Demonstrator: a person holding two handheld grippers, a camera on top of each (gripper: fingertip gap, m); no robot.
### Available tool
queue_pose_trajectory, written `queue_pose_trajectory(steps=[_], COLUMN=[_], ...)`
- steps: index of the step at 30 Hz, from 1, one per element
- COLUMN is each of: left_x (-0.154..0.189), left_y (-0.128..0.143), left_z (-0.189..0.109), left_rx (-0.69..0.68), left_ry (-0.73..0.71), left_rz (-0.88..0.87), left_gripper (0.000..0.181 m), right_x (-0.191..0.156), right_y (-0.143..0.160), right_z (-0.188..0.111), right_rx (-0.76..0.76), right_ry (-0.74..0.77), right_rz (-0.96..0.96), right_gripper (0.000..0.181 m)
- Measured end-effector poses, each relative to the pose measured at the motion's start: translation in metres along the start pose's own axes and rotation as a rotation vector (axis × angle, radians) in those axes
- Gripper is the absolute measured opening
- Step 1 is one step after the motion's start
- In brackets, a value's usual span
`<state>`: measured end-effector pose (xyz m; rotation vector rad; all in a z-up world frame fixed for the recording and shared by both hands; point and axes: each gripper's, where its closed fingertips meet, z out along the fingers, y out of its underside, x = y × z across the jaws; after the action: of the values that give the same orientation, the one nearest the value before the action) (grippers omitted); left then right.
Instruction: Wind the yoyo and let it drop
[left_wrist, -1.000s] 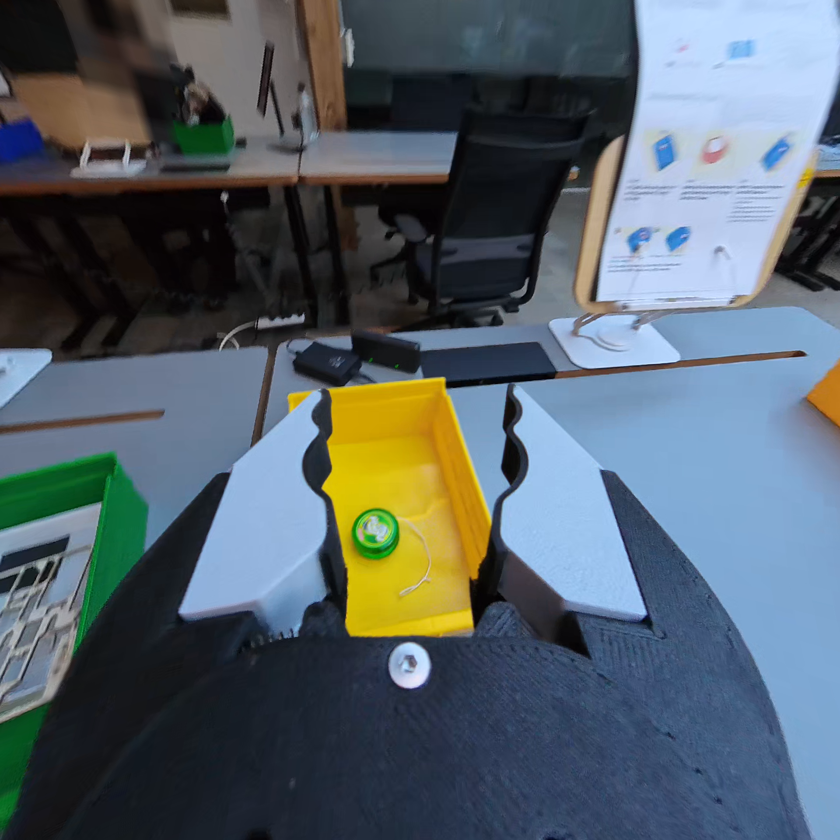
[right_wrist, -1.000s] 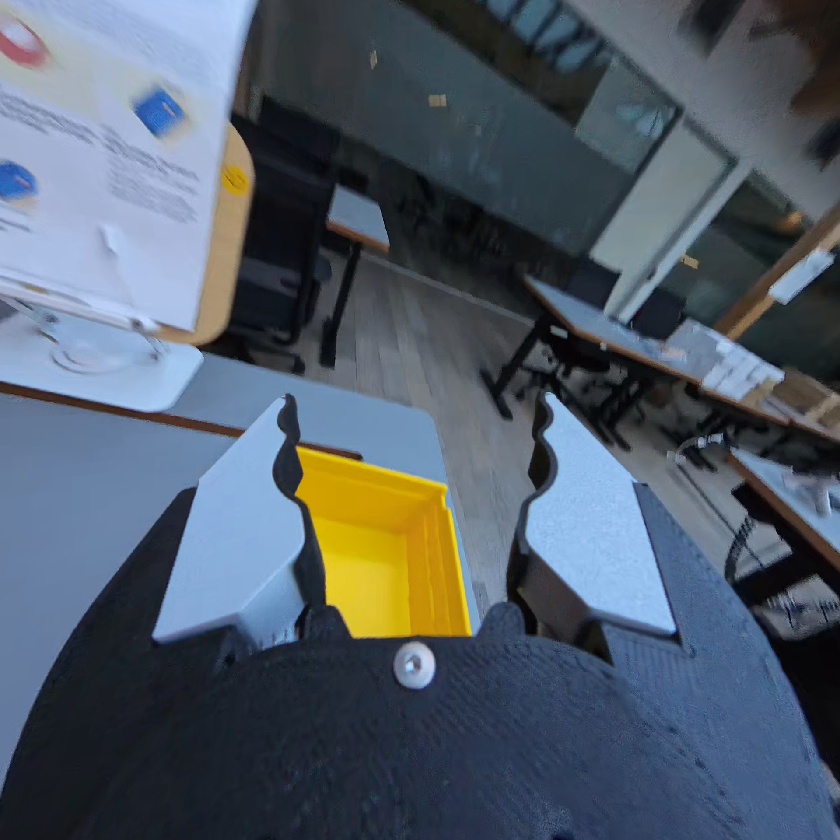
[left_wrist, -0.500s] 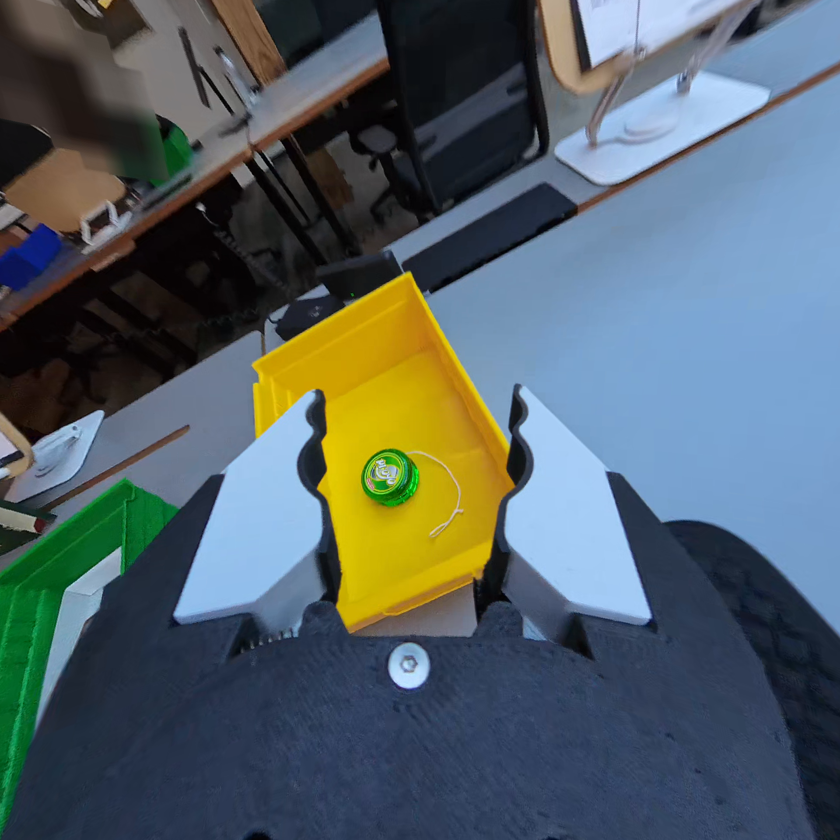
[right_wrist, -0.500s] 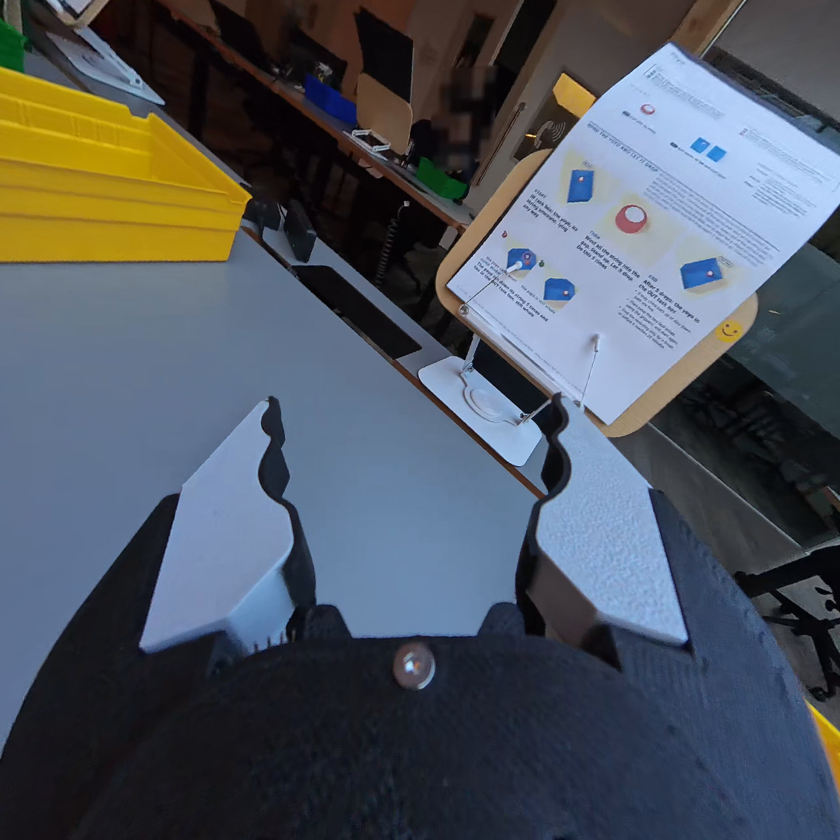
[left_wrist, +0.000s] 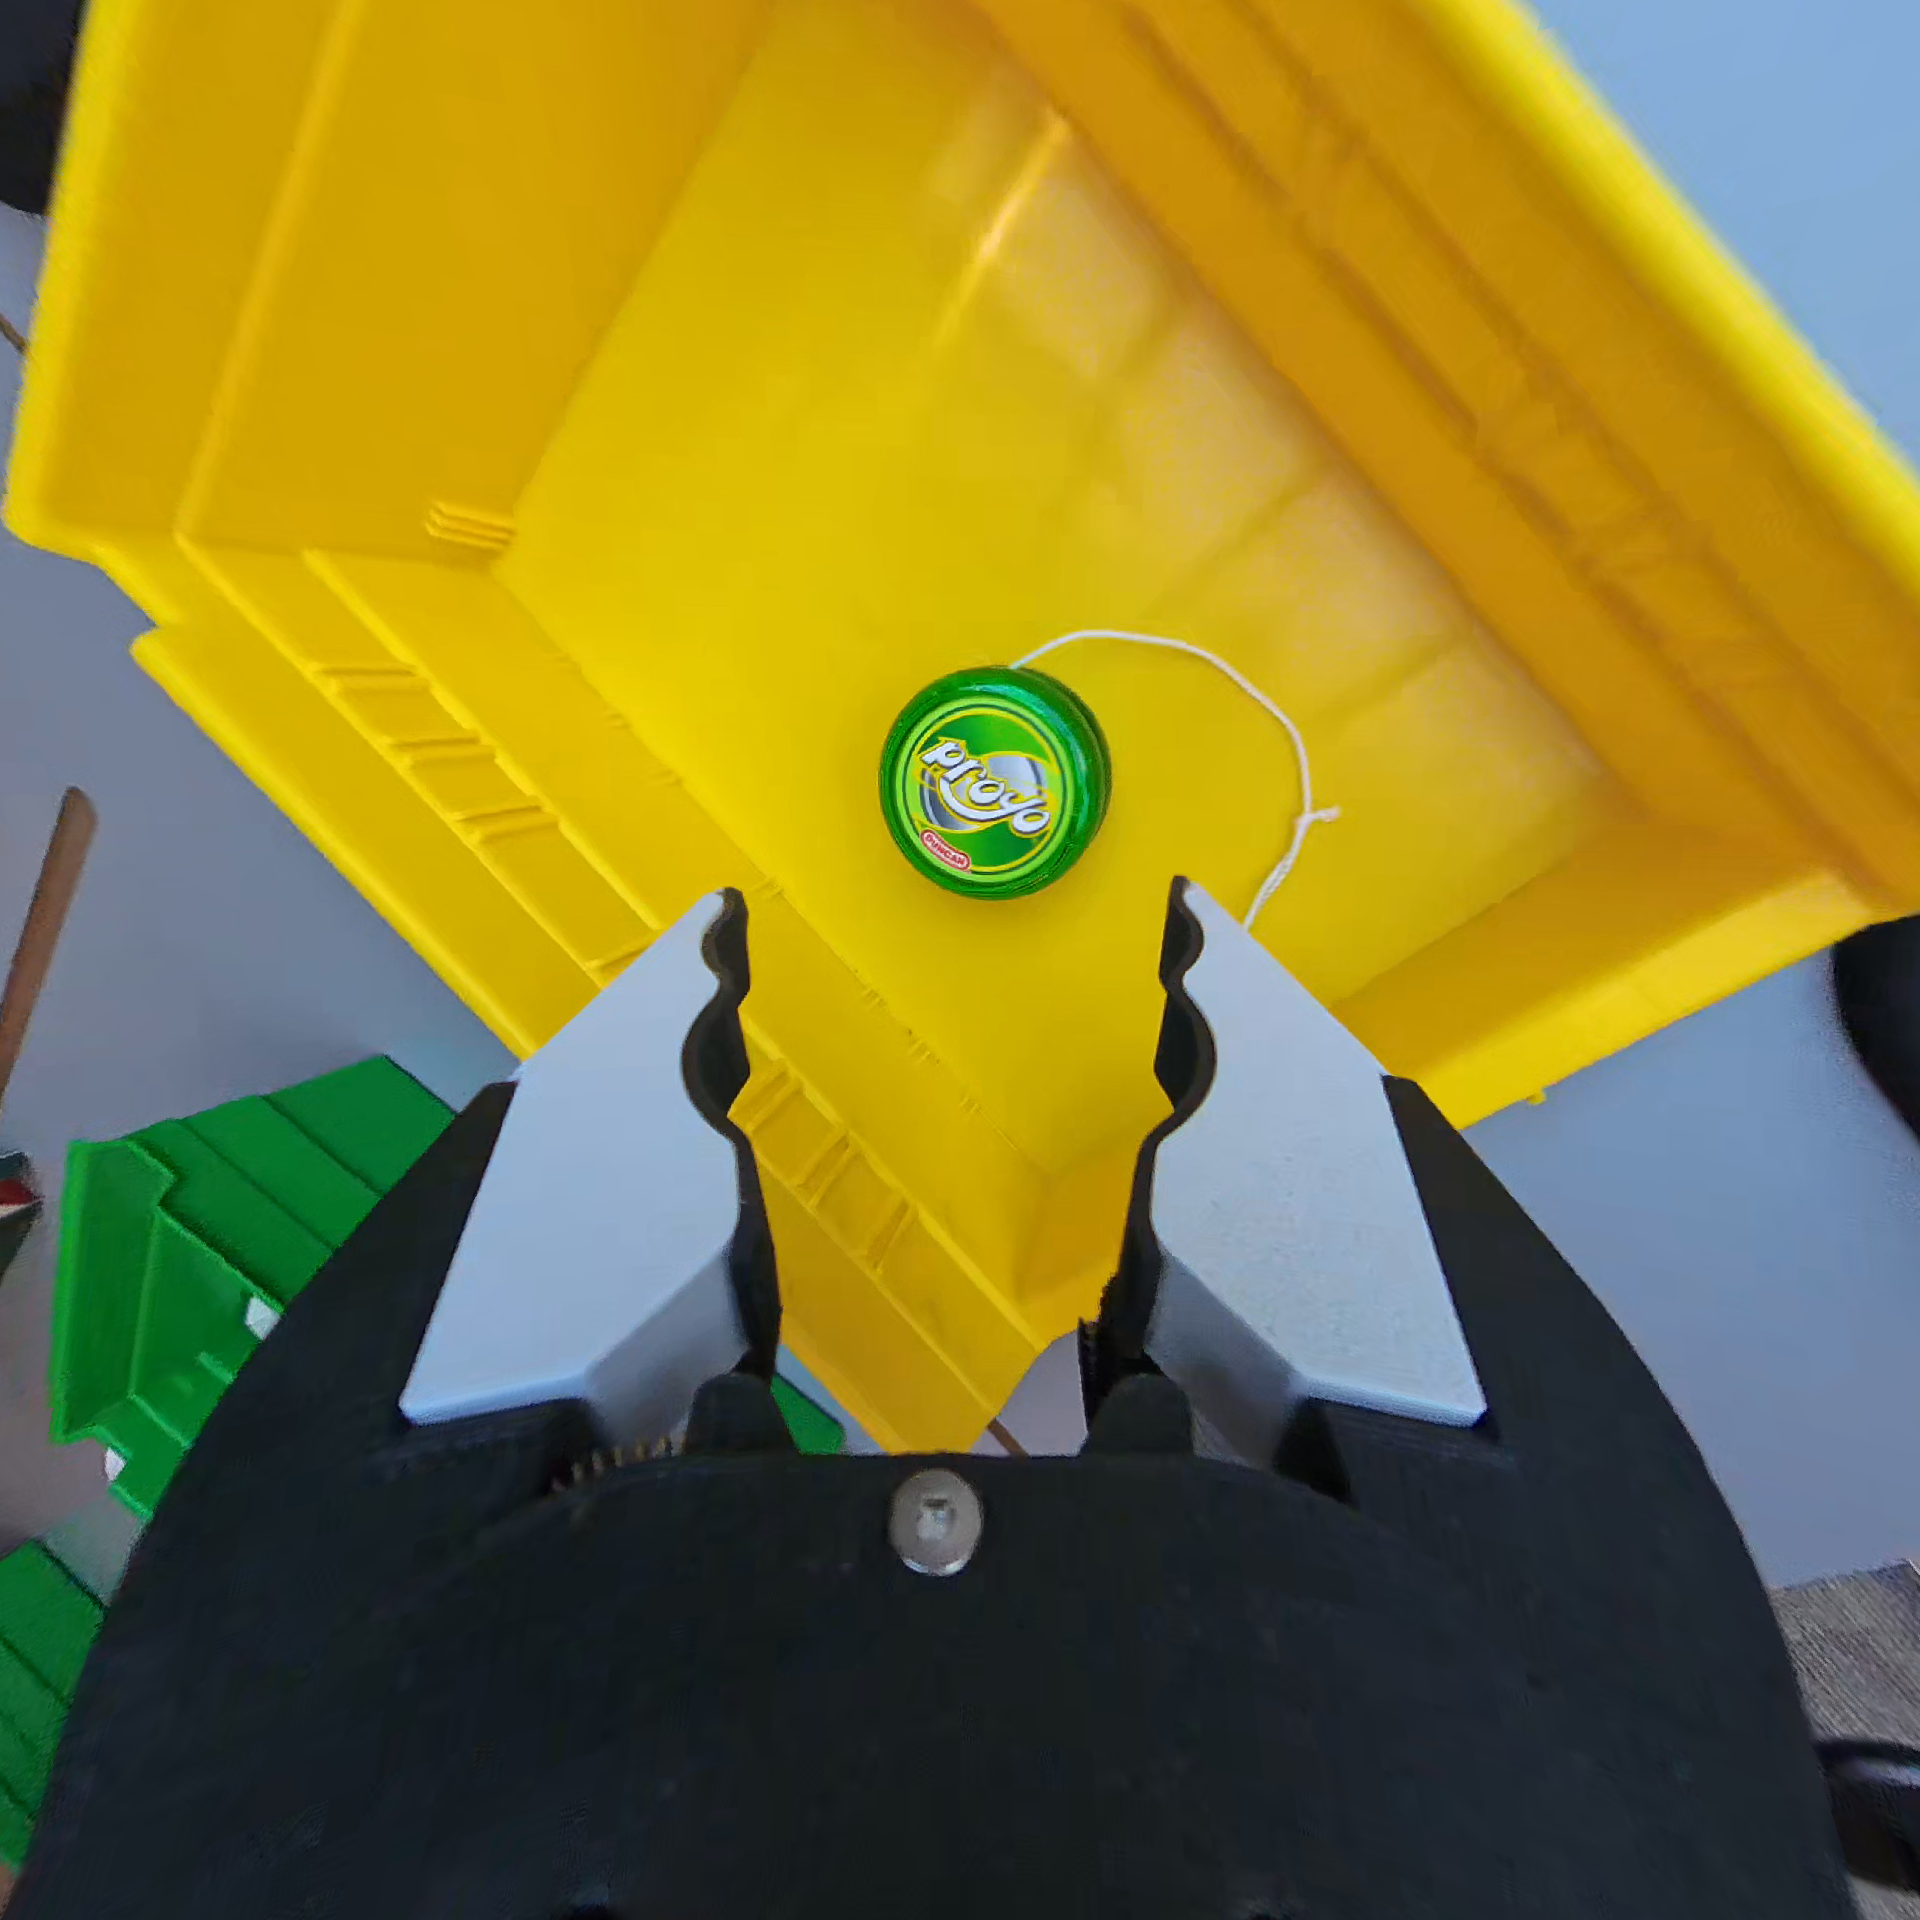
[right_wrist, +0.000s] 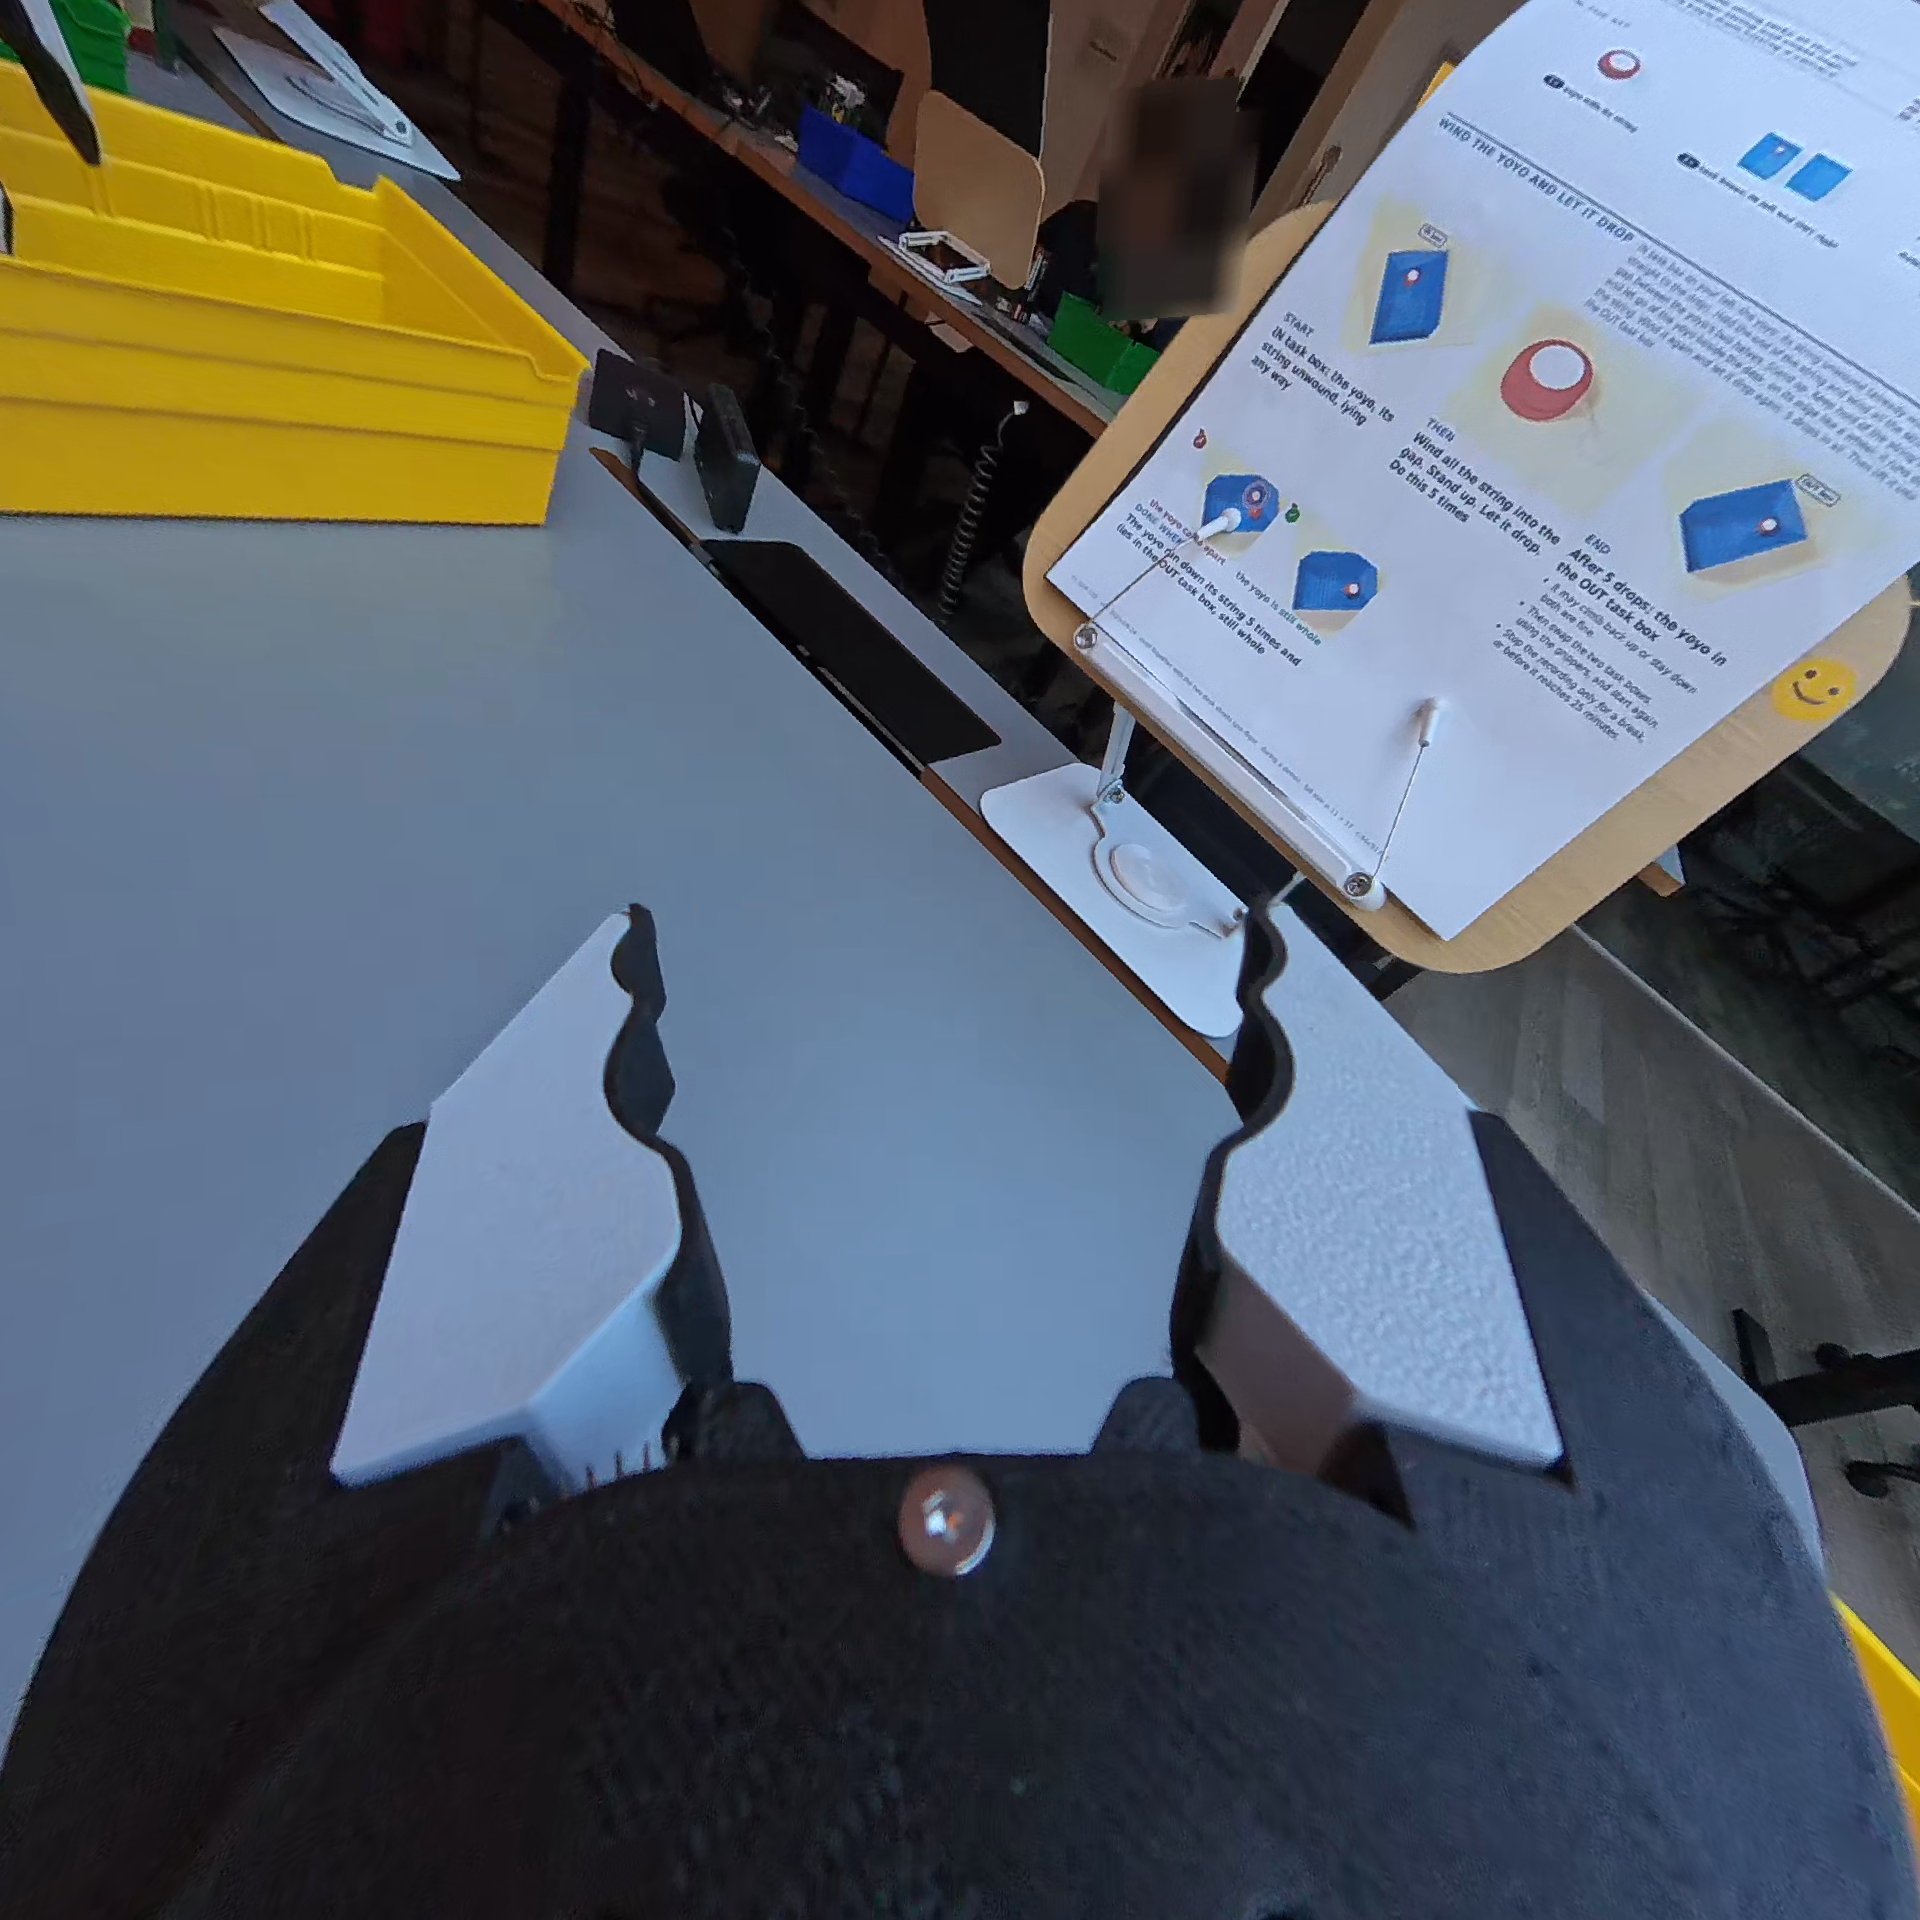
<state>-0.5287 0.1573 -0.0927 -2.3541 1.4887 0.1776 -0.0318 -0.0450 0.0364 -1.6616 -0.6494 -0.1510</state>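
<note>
A green yoyo (left_wrist: 994, 781) lies flat on the floor of a yellow bin (left_wrist: 727, 364). Its white string (left_wrist: 1262, 717) curls loose to the right of it. My left gripper (left_wrist: 951, 904) is open and empty, looking down into the bin with its fingertips just short of the yoyo. My right gripper (right_wrist: 940, 920) is open and empty above the bare grey table (right_wrist: 416, 779). The yellow bin also shows in the right wrist view (right_wrist: 260, 384) at the far left; the yoyo is hidden there.
A green bin (left_wrist: 208, 1247) stands left of the yellow bin. An instruction sheet on a wooden board with a white stand (right_wrist: 1455, 520) stands at the table's far edge. A black slab (right_wrist: 847, 649) and small black devices (right_wrist: 675, 426) lie near that edge. Spacing between my two grippers at the tips: around 55 cm. To the green yoyo (left_wrist: 994, 781): left tips about 5 cm, right tips about 50 cm.
My left gripper has tipped down and closed in over the yellow bin, so the yoyo looks much larger. My right gripper has shifted a little nearer the instruction stand.
</note>
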Motion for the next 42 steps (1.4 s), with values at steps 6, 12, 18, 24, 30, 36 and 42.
queue_pose_trajectory(steps=[6, 12, 18, 24, 30, 36, 42], left_x=[-0.009, -0.005, -0.004, -0.005, -0.003, 0.0, -0.001], left_y=[0.004, -0.002, -0.011, -0.013, -0.008, -0.005, -0.001], left_z=[0.02, 0.03, 0.039, 0.042, 0.048, 0.056, 0.056], left_rx=[-0.006, 0.005, -0.005, -0.012, -0.03, -0.033, -0.033], left_ry=[0.055, 0.079, 0.081, 0.086, 0.096, 0.121, 0.118], left_rz=[-0.055, -0.033, 0.001, 0.001, 0.002, -0.023, -0.039], left_gripper=[0.078, 0.078, 0.077, 0.077, 0.078, 0.077, 0.076], right_x=[0.019, 0.025, 0.03, 0.028, 0.023, 0.022, 0.022], right_y=[0.041, 0.047, 0.05, 0.054, 0.056, 0.056, 0.056], right_z=[-0.001, -0.003, -0.007, -0.005, -0.001, -0.001, -0.001], right_rx=[-0.022, 0.08, 0.106, 0.106, 0.102, 0.111, 0.119], right_ry=[0.12, 0.171, 0.19, 0.167, 0.138, 0.129, 0.117], right_rz=[-0.008, 0.011, 0.034, 0.057, 0.071, 0.077, 0.101], right_gripper=[0.104, 0.104, 0.103, 0.102, 0.102, 0.102, 0.102])
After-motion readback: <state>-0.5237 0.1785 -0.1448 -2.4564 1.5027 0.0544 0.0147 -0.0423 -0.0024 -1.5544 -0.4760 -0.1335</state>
